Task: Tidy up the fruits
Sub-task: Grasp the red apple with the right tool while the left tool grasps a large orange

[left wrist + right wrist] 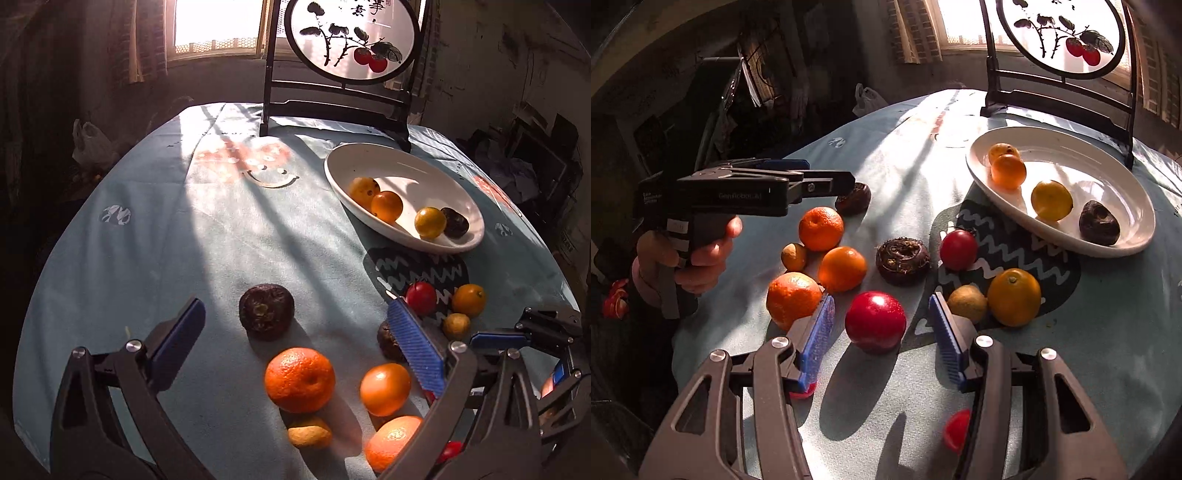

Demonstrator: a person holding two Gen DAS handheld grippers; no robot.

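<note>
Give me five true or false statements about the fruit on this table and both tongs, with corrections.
1. The white oval dish holds four fruits. True.
2. The left tongs grip the rough dark brown fruit. False: open, holding nothing.
3. A shiny red round fruit lies ahead of the right tongs, between the blue pads, ungripped. True.
4. The light blue tablecloth is plain. False: it carries a smiley face and zigzag prints.
5. Every orange citrus is in the dish. False: several lie on the cloth.
</note>
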